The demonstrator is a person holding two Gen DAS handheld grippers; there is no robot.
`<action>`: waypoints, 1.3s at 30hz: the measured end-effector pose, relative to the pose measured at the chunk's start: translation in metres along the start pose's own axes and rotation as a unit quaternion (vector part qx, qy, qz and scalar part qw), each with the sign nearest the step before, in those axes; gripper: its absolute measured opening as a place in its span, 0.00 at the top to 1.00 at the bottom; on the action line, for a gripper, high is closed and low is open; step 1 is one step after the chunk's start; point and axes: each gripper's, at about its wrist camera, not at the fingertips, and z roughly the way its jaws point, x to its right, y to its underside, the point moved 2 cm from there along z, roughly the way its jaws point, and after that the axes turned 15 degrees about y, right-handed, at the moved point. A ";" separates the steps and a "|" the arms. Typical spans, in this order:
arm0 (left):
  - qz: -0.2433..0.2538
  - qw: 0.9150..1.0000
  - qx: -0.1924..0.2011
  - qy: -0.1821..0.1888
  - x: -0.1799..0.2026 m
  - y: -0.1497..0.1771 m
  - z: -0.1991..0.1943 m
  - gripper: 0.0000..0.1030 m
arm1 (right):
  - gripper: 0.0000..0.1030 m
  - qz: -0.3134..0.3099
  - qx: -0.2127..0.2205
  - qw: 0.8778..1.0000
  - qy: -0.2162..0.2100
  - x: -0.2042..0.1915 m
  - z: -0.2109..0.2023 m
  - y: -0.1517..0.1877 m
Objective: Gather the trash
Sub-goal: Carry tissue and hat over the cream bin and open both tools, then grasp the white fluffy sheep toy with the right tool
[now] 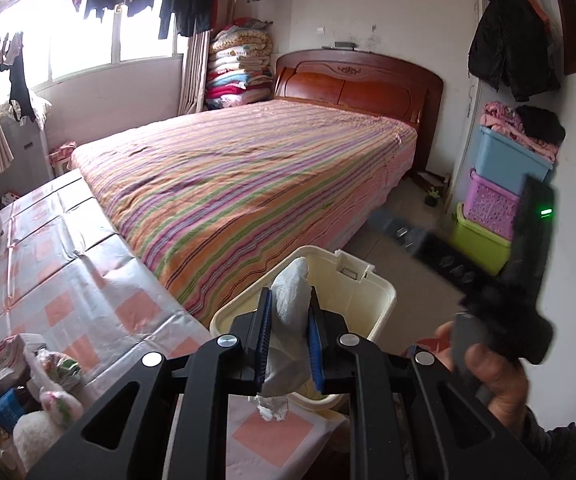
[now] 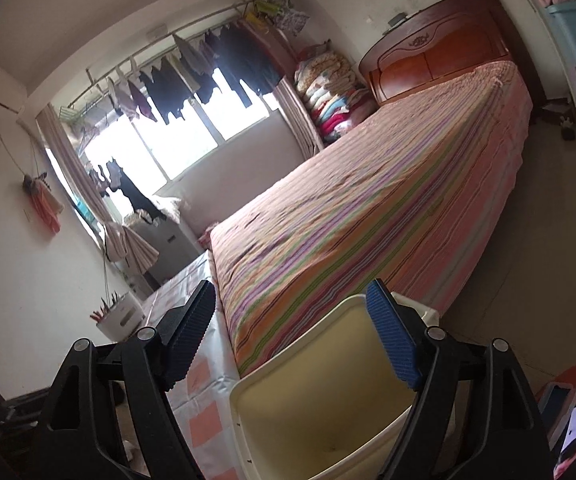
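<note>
**Tissue pinched above the bin**

The left gripper (image 1: 289,332) is clamped on a crumpled white tissue (image 1: 291,300), its blue-padded fingers (image 1: 267,336) pressed against both sides of the wad. The top of the tissue sticks up past the fingertips, and a ragged end hangs out below them. It sits in the air, in front of the near rim of a cream plastic trash bin (image 1: 371,300), whose open mouth lies just beyond the fingertips. The bin stands on the floor between the corner of a table with a pink-checked cloth (image 1: 68,280) and the foot of a bed under a striped cover (image 1: 248,168).

The right gripper (image 2: 291,340) hangs over the same bin (image 2: 327,408) with its jaws spread wide and nothing between them; one blue pad (image 2: 393,344) shows over the bin's opening, the other over the table edge (image 2: 204,400). From the left camera it appears as a blurred dark body at the right, with a green light lit on it and the person's right hand (image 1: 491,376) wrapped around its handle.

On the table's near left corner sits a cluster of packets and containers (image 1: 24,384). Stacked plastic storage boxes (image 1: 499,196) in blue, purple and green stand against the wall to the right of the bed.
</note>
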 end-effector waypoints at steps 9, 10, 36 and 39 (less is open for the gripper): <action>-0.028 0.998 -0.053 0.028 -0.010 0.000 0.075 0.84 | 0.24 0.047 0.038 0.998 0.015 0.023 -0.006 -0.013; -0.030 0.998 -0.056 0.028 -0.011 -0.001 0.081 0.84 | 0.24 0.049 0.041 0.998 0.015 0.024 -0.007 -0.014; -0.045 0.997 -0.023 -0.059 -0.013 0.013 0.056 0.24 | 0.24 0.044 0.046 0.998 -0.001 0.023 -0.009 -0.012; -0.068 0.994 -0.004 -0.082 -0.019 0.029 0.027 0.24 | 0.24 0.026 0.041 0.999 -0.012 0.008 -0.009 -0.008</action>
